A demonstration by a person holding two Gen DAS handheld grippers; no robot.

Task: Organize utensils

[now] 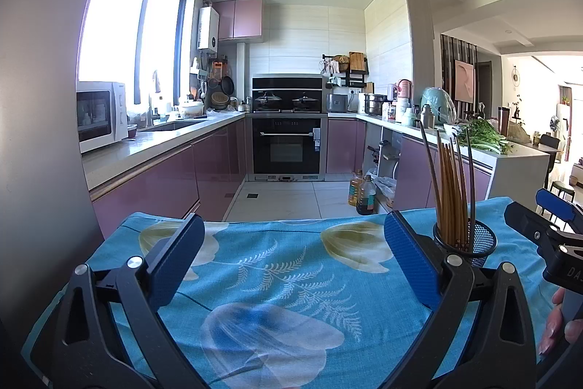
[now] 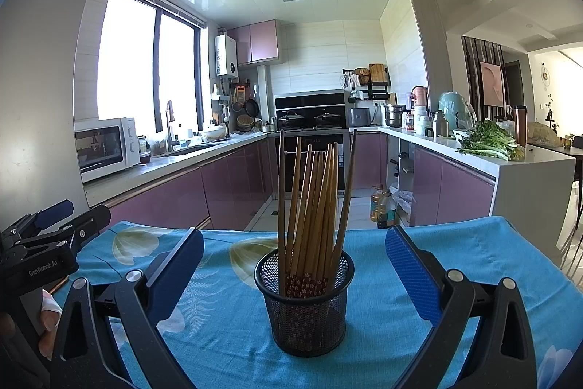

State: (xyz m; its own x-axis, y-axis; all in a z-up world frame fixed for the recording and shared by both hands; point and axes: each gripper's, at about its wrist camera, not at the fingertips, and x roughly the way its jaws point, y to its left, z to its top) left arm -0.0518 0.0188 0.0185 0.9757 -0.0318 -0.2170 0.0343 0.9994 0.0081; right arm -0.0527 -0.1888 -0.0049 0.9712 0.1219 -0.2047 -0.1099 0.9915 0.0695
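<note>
A black mesh holder (image 2: 305, 301) stands upright on the blue floral tablecloth (image 2: 455, 243) with several wooden chopsticks (image 2: 313, 203) standing in it. My right gripper (image 2: 294, 265) is open and empty, its blue pads on either side of the holder and apart from it. In the left wrist view the holder (image 1: 470, 239) and chopsticks (image 1: 450, 185) stand at the right, beyond the right pad. My left gripper (image 1: 294, 254) is open and empty over bare cloth (image 1: 277, 265). Each gripper shows at the edge of the other's view.
The table's far edge drops to the kitchen floor (image 1: 277, 195). Oil bottles (image 1: 362, 192) stand on the floor beyond. Counters with a microwave (image 1: 98, 113) at left and greens (image 1: 481, 135) at right flank an oven (image 1: 288, 144).
</note>
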